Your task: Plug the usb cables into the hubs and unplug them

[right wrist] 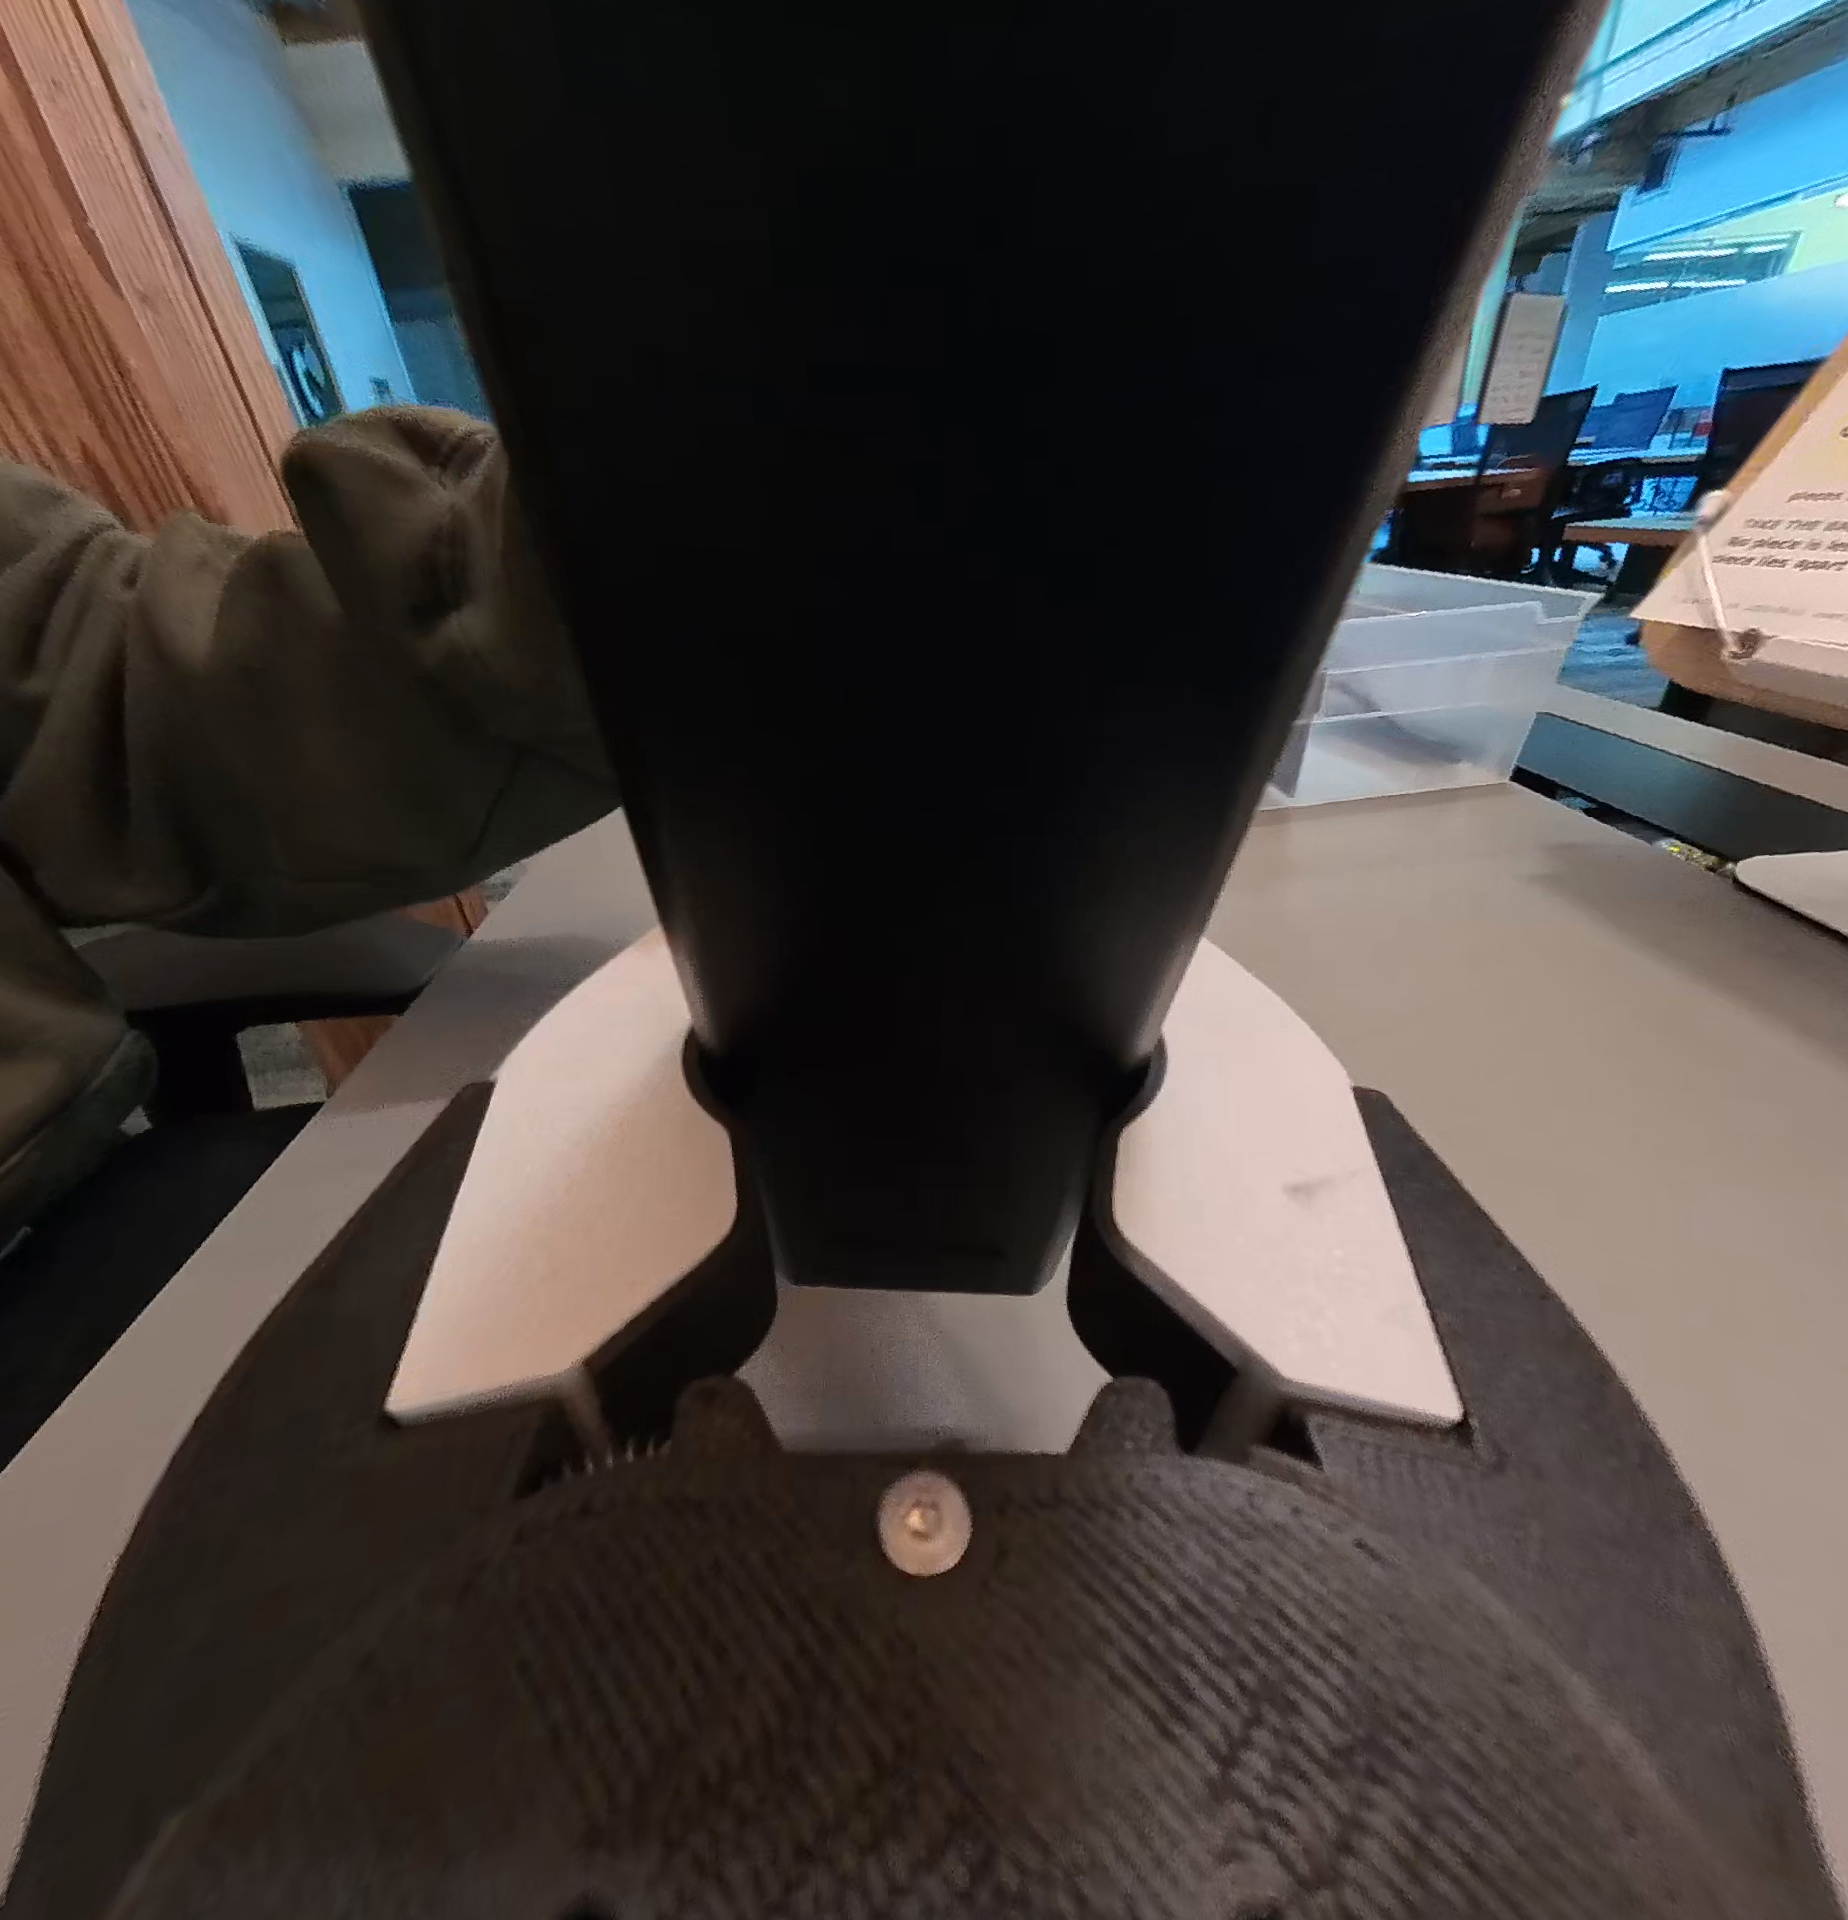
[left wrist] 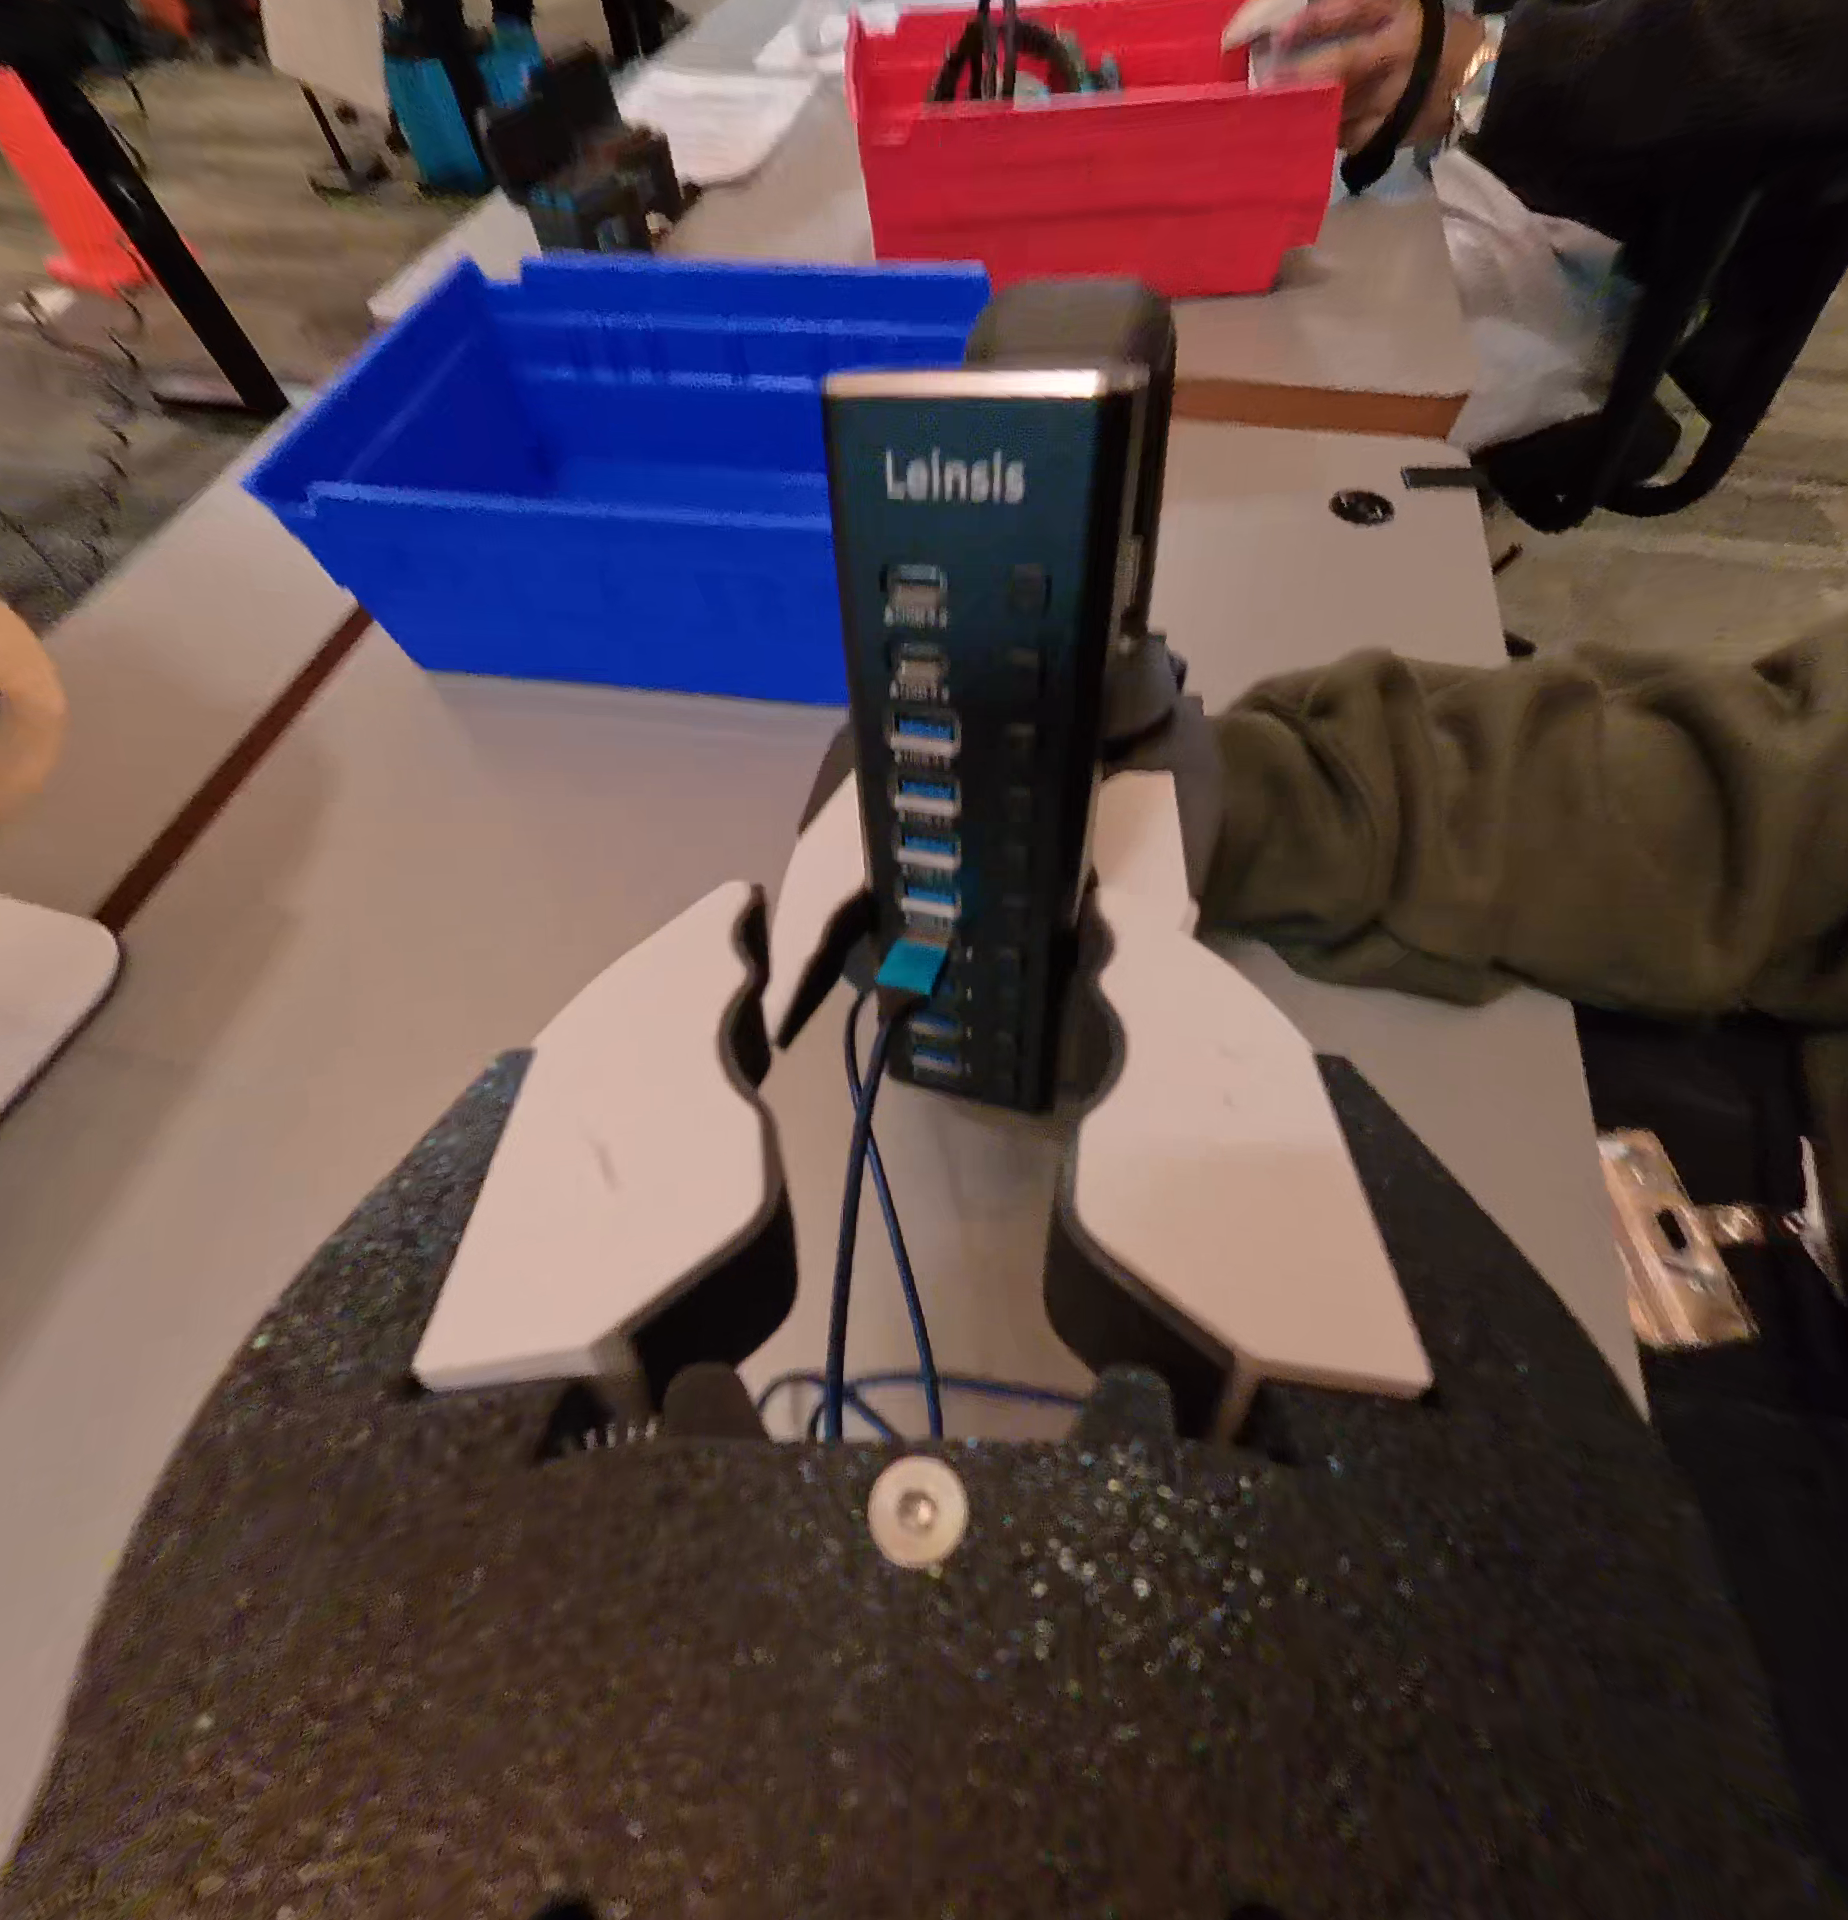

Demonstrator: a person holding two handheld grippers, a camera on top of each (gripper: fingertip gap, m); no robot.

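A black USB hub [left wrist: 961, 665] stands upright over the grey table [left wrist: 432, 935], its column of ports facing me. A blue USB plug [left wrist: 912, 966] sits in one of its lower ports, and its thin blue cable [left wrist: 858, 1195] hangs down between my left fingers. My left gripper [left wrist: 920, 935] is open, one white finger on each side of the hub's lower end, the left finger clear of it. My right gripper [right wrist: 925, 1039] is shut on the hub [right wrist: 951, 520], whose dark back fills the right wrist view. The right gripper's fingers [left wrist: 1148, 831] show behind the hub.
An empty blue bin [left wrist: 587, 499] stands just behind and left of the hub, and a red bin [left wrist: 1086, 166] with cables farther back. A person's olive sleeve [left wrist: 1522, 831] lies at the right. A clear plastic bin [right wrist: 1419, 707] and a printed board [right wrist: 1782, 520] stand to the right. My hands' fingertips stand some 5 cm from each other.
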